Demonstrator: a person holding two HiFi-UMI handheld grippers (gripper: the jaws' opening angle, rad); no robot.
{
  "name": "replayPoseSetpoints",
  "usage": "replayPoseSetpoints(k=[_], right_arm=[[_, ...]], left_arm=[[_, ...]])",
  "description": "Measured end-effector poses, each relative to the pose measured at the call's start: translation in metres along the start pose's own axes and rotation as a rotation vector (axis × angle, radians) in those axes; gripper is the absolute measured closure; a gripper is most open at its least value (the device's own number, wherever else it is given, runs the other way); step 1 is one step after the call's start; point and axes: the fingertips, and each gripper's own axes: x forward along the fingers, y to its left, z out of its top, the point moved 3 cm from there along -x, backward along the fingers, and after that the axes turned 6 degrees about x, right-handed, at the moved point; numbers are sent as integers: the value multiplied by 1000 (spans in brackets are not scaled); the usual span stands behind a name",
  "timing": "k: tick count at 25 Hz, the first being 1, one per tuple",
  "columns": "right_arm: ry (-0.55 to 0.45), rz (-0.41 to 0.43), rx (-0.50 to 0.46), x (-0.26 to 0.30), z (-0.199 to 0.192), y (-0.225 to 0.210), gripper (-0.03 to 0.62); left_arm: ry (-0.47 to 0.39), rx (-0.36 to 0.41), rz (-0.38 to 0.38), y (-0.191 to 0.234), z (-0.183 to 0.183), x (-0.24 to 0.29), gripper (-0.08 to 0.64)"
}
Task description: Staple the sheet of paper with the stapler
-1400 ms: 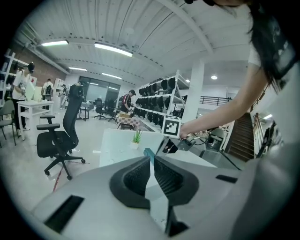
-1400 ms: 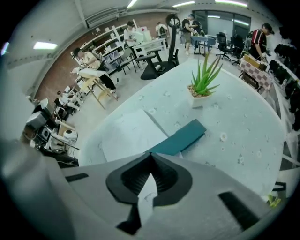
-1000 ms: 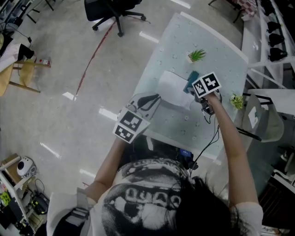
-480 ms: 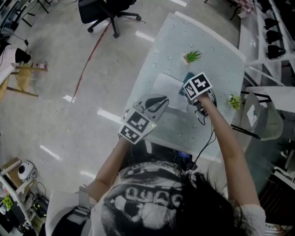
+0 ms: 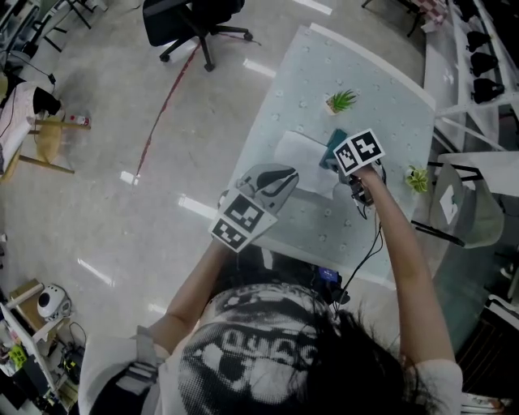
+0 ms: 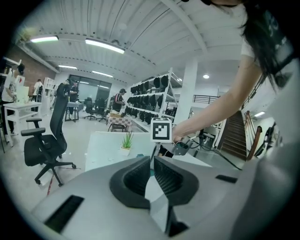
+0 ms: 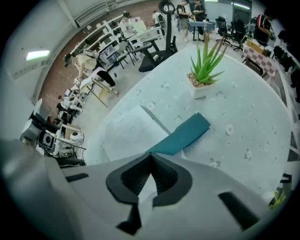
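Observation:
A white sheet of paper [image 5: 302,156] lies on the pale glass table [image 5: 381,89], and a teal stapler [image 5: 333,144] rests on its right part. My right gripper [image 7: 151,155] points steeply down with its jaws shut, tips over the near end of the stapler [image 7: 182,135] beside the paper [image 7: 131,133]. Its marker cube [image 5: 359,151] hides the tips from above. My left gripper [image 5: 284,175] hovers over the table's near edge, just short of the paper. Only a narrow slit separates its pads [image 6: 140,174], and nothing is between them.
A small potted plant [image 5: 344,100] stands behind the stapler, another [image 5: 417,177] at the table's right edge. A cable [image 5: 369,239] hangs from my right hand. A black office chair [image 5: 193,18] is on the floor at the far left.
My left gripper has moved a little further over the table's near edge, toward the paper. The right gripper stays over the stapler.

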Motion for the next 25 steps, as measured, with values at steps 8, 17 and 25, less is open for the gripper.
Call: replayPoseSetpoints(k=[8,17,25], right_arm=[[-164,15,81,-14,-3,3,589],[-410,-124,149,-34,-30,14,591],[-684,-116,267,-53,-74,55,591]], left_arm=[[14,54,-51,-14,2,-19,537],[10,83,-146,-33,-5,-35,537],[19,115,-211,-44,-18,-38,537]])
